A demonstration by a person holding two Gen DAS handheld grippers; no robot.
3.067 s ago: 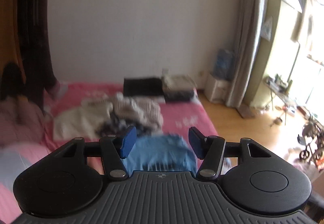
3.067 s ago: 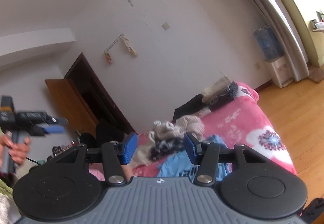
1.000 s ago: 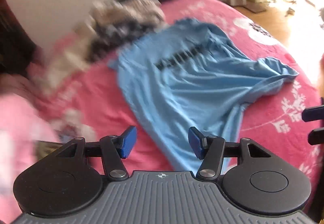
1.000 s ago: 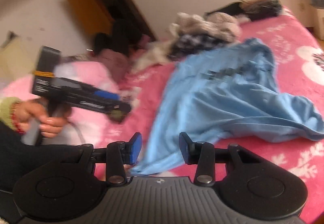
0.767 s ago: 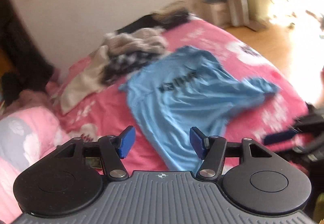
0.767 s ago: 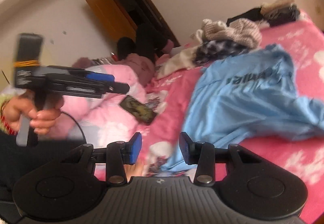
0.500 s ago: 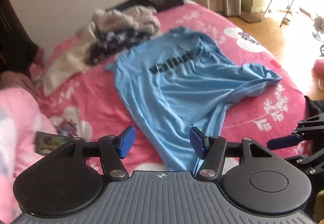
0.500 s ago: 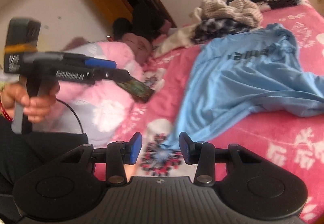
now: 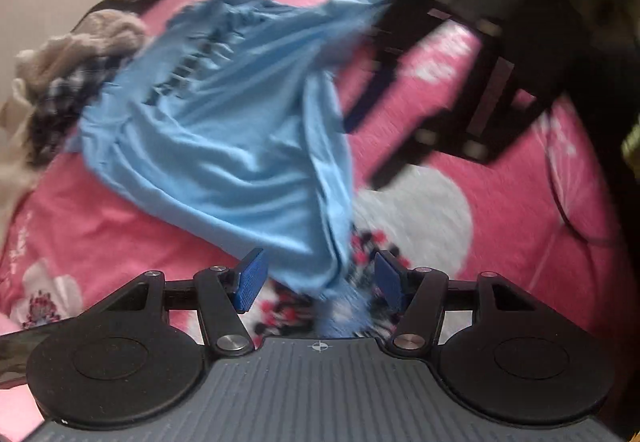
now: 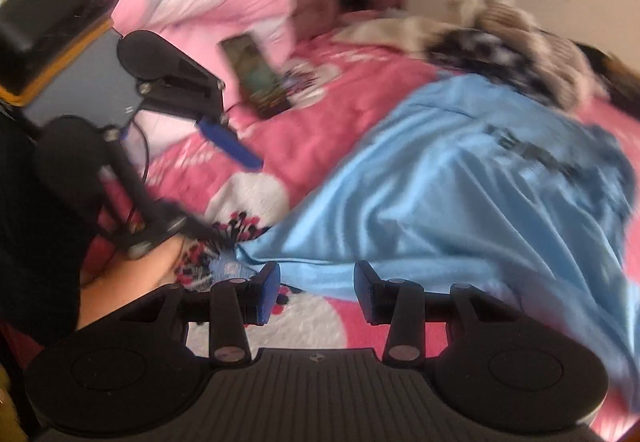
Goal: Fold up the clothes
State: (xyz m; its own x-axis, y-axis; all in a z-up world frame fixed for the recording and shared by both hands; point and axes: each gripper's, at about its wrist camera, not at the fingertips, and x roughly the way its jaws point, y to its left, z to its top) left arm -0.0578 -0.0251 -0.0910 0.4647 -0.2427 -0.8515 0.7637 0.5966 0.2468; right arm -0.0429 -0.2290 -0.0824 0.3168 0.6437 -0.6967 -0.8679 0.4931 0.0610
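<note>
the left gripper stands apart over the hem corner of the crumpled light-blue cotton t-shirt on the pink floral bedspread; the right gripper gapes at its hem, gripping nothing.

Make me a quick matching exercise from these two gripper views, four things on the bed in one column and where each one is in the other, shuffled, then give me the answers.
Things
1. blue T-shirt
2. phone
3. pile of clothes
4. left gripper

Places
A. lying flat on the pink bedspread near the pillow end, beyond the left gripper as the right wrist view shows it
B. heaped at the far side of the bed, by the wall
C. spread out and wrinkled across the middle of the bed
D. low over the near corner of the shirt, jaws open on either side of it

Pairs: 1-C, 2-A, 3-B, 4-D
</note>
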